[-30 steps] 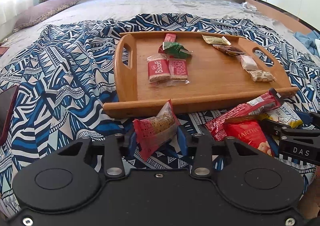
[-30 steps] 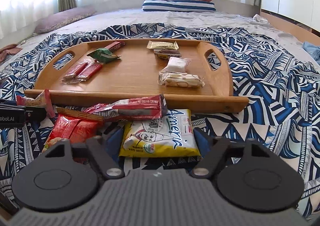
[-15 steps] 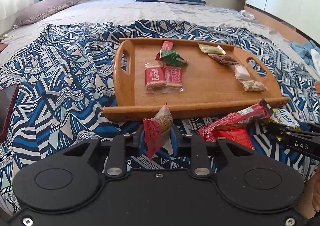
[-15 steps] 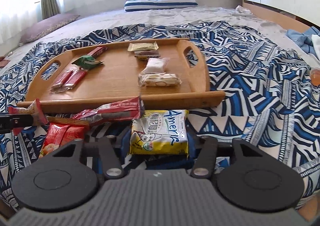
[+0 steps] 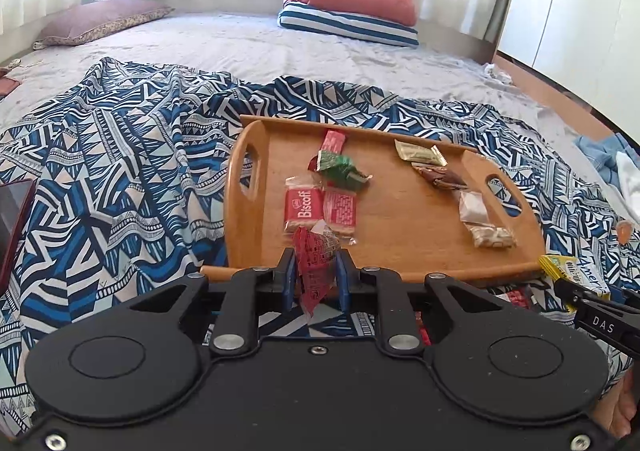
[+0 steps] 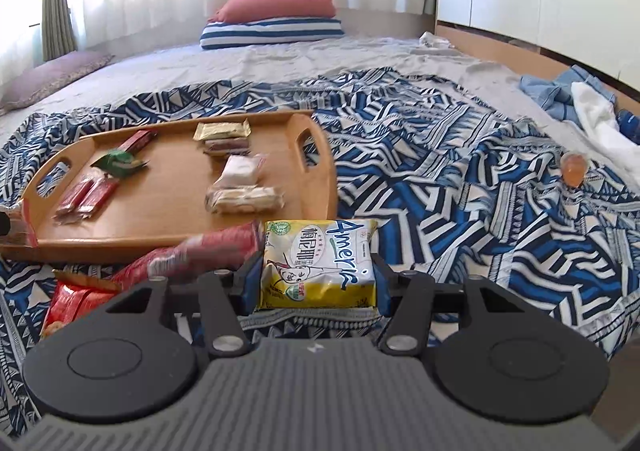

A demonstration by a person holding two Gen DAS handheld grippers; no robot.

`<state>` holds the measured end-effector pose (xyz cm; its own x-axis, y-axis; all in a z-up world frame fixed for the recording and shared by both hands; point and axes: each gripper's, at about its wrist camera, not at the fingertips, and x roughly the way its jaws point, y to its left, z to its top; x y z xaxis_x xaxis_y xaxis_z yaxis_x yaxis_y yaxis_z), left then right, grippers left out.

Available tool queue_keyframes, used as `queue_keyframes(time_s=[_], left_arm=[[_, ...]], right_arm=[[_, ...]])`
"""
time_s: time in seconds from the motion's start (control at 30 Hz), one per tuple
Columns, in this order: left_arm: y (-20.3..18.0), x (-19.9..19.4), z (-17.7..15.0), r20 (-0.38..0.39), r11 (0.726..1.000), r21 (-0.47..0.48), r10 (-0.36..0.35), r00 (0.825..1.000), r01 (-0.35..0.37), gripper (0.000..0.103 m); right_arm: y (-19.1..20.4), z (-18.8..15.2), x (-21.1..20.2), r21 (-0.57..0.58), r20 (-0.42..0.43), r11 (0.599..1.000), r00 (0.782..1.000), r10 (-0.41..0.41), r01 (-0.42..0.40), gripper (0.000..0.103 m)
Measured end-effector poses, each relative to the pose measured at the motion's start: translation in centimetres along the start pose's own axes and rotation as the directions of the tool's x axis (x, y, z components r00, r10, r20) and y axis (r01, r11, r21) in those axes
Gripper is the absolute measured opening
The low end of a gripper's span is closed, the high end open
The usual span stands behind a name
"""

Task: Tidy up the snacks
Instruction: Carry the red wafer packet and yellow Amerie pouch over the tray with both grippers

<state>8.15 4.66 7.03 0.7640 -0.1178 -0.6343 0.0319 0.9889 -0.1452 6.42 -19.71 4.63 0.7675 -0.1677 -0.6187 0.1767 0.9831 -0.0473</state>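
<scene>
My left gripper (image 5: 315,280) is shut on a small red snack packet (image 5: 316,265), lifted above the patterned cloth just in front of the wooden tray (image 5: 400,219). My right gripper (image 6: 316,279) is shut on a yellow and white snack pack (image 6: 318,263), raised off the cloth by the tray's (image 6: 176,191) near right corner. On the tray lie two red Biscoff packs (image 5: 304,205), a green wrapper (image 5: 340,169), a gold wrapper (image 5: 420,153) and pale cracker packs (image 5: 486,227). In the left wrist view the right gripper (image 5: 580,291) shows at the right edge with the yellow pack (image 5: 576,273).
A long red packet (image 6: 208,255) and a red bag (image 6: 76,301) lie on the blue patterned cloth (image 6: 460,191) in front of the tray. A small orange jelly cup (image 6: 573,170) sits to the right. A dark phone (image 5: 12,219) lies at the far left. Pillows (image 5: 352,11) rest at the bed's far end.
Both grippers closed on their packets and rose: the left lifted the small red packet, the right lifted the yellow pack. The long red packet shifted as the yellow pack came up.
</scene>
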Motion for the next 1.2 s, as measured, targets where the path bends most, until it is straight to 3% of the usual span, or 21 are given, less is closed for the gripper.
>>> queue_keyframes(time_s=[0.3, 0.57, 0.8, 1.2], left_arm=[[-0.3, 1.6, 1.0, -0.024, 1.0, -0.002, -0.027, 0.999, 0.027, 0.019], [0.2, 3.5, 2.0, -0.058, 0.998, -0.032, -0.054, 0.997, 0.052, 0.019], [0.5, 5.1, 2.3, -0.081, 0.998, -0.031, -0.049, 0.995, 0.046, 0.019], [0.9, 7.2, 2.7, -0.089, 0.998, -0.046, -0.05, 0.995, 0.046, 0.019]], right_arm=[[0.0, 1.7, -0.5, -0.027, 0.048, 1.0, 0.999, 0.014, -0.012, 0.057], [2.6, 3.6, 0.4, -0.089, 0.063, 0.99, 0.991, 0.114, -0.108, 0.057], [5.5, 4.6, 2.2, -0.112, 0.035, 0.976, 0.981, 0.192, -0.187, 0.057], [8.3, 4.4, 5.0, -0.142, -0.034, 0.961, 0.971, 0.236, -0.238, 0.057]])
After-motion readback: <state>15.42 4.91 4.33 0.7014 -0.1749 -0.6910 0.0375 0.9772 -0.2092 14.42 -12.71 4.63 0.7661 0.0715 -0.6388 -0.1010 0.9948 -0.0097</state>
